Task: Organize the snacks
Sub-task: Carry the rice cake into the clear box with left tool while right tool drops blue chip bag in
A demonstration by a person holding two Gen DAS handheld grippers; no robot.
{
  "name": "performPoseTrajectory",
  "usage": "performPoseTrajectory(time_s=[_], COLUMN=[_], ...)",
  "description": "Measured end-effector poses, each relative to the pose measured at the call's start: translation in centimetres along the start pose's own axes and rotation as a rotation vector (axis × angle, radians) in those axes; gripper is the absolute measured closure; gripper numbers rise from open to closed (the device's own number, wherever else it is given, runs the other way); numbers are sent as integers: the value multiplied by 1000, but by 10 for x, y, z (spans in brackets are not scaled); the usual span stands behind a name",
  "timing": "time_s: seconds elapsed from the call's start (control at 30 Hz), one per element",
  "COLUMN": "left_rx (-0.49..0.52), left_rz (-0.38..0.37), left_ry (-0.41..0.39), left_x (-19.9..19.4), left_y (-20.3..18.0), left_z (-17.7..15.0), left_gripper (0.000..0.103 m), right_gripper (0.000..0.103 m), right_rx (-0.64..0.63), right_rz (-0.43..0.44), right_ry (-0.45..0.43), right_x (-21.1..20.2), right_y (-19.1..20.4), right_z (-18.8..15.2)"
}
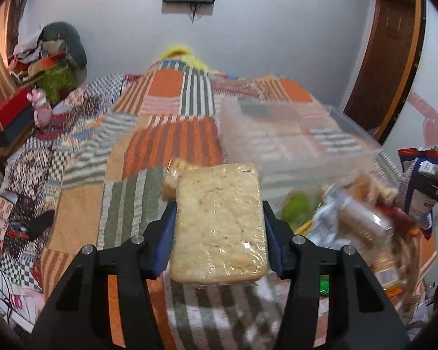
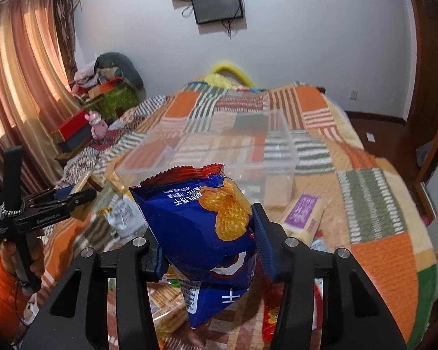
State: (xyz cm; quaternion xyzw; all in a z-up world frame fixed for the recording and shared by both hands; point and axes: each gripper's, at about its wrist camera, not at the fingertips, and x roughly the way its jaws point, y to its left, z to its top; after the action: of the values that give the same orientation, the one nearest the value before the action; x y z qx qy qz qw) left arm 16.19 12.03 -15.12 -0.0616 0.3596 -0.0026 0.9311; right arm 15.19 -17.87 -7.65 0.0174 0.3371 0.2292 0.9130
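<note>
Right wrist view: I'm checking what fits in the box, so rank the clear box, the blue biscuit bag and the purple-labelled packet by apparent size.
1. Clear box and blue biscuit bag: similar on screen; the bag is nearer, so unsure.
2. Purple-labelled packet: clearly smallest.

Left tongs (image 1: 219, 227) and right tongs (image 2: 208, 233) both clamped, raised.
</note>
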Motion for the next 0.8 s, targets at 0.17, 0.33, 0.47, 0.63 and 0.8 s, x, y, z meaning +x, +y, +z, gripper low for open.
performPoseTrajectory(time_s=[0.17,0.33,0.47,0.63,0.8], left_rx=[19,28,34,42,48], left_rz=[-28,-51,-59,-67,-67], left_ry=[-80,-127,-140,-136,-94], left_x=[-23,-28,-22,-2,28], left_y=[-20,-37,-47,-59,-66], left_z=[24,49,66,86,99], left_gripper=[49,49,49,49,49], right_gripper=[58,58,58,57,58], right_rx=[3,7,8,-21,-51], right_rz=[-4,-10,-18,-55,-80], right_ry=[-74,-130,-166,-176,-134], right_x=[-12,-15,-10,10,43], right_y=[-3,-9,-14,-13,-9], right_z=[18,36,53,71,81])
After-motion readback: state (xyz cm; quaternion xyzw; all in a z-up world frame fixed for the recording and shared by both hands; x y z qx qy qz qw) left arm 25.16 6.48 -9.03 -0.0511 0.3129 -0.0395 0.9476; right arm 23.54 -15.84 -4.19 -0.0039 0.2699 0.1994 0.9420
